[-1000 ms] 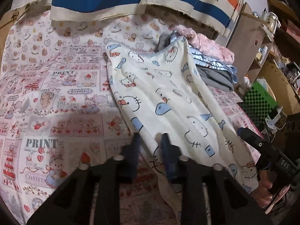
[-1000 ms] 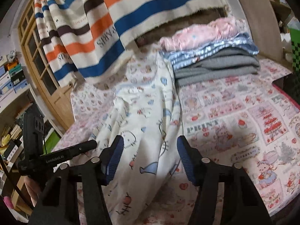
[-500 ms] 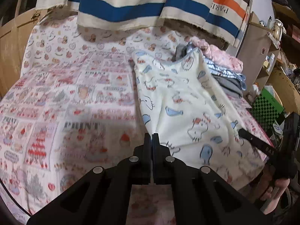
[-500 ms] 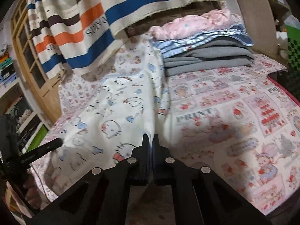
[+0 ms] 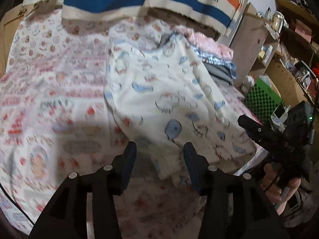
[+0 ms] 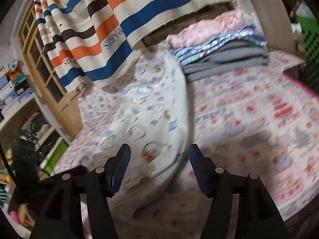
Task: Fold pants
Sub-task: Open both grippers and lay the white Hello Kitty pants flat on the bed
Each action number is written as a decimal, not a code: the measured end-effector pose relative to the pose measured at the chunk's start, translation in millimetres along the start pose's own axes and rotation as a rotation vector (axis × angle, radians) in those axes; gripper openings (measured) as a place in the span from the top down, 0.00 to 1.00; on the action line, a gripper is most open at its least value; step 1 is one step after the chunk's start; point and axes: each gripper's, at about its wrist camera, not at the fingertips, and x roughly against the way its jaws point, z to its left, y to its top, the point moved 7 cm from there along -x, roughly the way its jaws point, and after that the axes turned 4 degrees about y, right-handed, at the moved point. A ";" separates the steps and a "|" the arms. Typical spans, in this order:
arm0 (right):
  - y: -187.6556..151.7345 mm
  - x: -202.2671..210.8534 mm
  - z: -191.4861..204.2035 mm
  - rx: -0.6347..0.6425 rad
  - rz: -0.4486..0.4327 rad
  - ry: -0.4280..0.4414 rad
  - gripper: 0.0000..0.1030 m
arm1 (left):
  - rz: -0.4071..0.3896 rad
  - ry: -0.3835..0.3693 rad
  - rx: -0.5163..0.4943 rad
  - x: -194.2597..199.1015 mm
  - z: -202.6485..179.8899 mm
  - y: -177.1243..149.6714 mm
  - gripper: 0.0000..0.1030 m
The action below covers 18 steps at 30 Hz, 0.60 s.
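The cream cartoon-print pants [image 5: 159,91] lie lengthwise on the pink patterned bedsheet [image 5: 51,91], their near end by the bed's front edge. My left gripper [image 5: 159,157] is open and empty, its jaws apart just in front of the pants' near end. My right gripper [image 6: 158,159] is open and empty, with the pants [image 6: 147,119] running away between its jaws. The right gripper also shows in the left wrist view [image 5: 247,122], at the right beside the pants. Both views are blurred.
A stack of folded clothes, pink, blue and grey [image 6: 221,47], sits at the far right of the bed. A striped curtain [image 6: 111,25] hangs behind. A wooden shelf unit [image 5: 265,45] and a green foam pad [image 5: 263,97] stand right of the bed.
Both grippers were open a second ago, shut half a second ago, and now stand open again. The pants' near end has dropped back onto the bed.
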 end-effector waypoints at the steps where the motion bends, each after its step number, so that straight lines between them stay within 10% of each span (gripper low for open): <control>1: -5.0 -0.6 3.5 0.014 0.012 -0.003 0.39 | 0.010 -0.007 0.007 -2.1 -1.2 -3.3 0.53; 8: -26.0 -11.1 12.1 0.054 0.028 -0.034 0.41 | -0.049 0.024 -0.020 0.6 -12.0 -7.7 0.72; 13: -34.0 -20.1 20.8 0.086 0.055 -0.014 0.82 | -0.099 0.063 -0.035 4.7 -17.0 -9.0 0.88; 18: -30.5 -7.9 25.2 0.059 0.021 0.007 0.91 | -0.173 0.076 -0.048 30.2 -25.8 -5.0 0.90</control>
